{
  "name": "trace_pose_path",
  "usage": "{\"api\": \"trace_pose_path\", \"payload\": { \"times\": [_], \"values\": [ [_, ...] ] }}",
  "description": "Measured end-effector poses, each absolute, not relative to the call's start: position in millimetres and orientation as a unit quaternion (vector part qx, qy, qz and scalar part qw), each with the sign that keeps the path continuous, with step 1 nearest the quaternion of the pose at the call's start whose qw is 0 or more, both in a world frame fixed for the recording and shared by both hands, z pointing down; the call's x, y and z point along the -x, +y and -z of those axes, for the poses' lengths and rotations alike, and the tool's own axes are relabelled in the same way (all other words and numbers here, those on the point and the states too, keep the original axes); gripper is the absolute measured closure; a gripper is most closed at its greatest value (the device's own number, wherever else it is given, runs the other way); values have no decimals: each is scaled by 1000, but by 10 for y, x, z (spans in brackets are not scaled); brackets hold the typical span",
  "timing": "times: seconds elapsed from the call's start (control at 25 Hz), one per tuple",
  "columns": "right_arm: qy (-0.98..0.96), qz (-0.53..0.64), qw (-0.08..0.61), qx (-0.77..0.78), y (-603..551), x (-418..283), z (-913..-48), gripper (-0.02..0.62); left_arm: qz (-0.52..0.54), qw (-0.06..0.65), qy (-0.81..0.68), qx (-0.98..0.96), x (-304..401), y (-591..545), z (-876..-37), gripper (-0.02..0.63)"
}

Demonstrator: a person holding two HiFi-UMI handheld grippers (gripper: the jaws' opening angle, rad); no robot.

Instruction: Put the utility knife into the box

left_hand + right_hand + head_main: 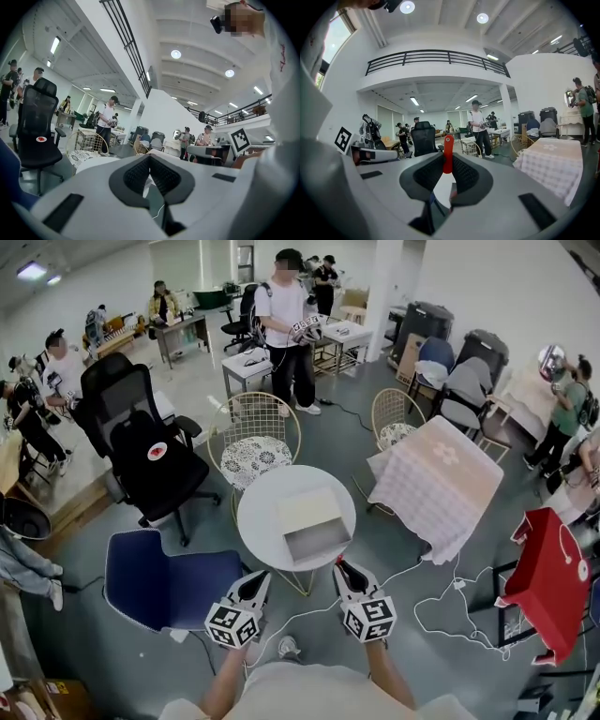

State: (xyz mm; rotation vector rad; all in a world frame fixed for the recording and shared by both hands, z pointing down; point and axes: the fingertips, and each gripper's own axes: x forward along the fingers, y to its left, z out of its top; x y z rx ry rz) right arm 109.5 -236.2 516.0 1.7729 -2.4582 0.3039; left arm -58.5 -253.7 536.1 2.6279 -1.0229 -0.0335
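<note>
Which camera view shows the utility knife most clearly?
The right gripper view: the red utility knife stands upright, clamped between the jaws. In the head view the right gripper shows, but the knife cannot be made out. The left gripper view does not show it.

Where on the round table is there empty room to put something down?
The table is bare on its left side, between the box and the rim, and in a thin strip behind the box. The box's open inside looks empty too. The near right is crowded: the box nearly reaches the rim.
</note>
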Motion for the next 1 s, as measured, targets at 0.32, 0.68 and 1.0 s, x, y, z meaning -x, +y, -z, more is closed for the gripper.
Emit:
{"api": "trace_pose_path", "payload": {
  "times": [0.32, 0.68, 1.0],
  "values": [
    [-794, -104, 61, -596, -2894, -1187, -5191, 529, 4, 169, -346, -923, 605, -3119, -5407, 595],
    [-798, -147, 86, -579, -3113, -1438, -5556, 529, -12, 208, -375, -903, 482, -3217, -5727, 594],
    [-808, -190, 115, -546, -3223, -1566, -5980, 529, -34, 248, -407, -878, 391, -3145, -6039, 595]
  ]
}}
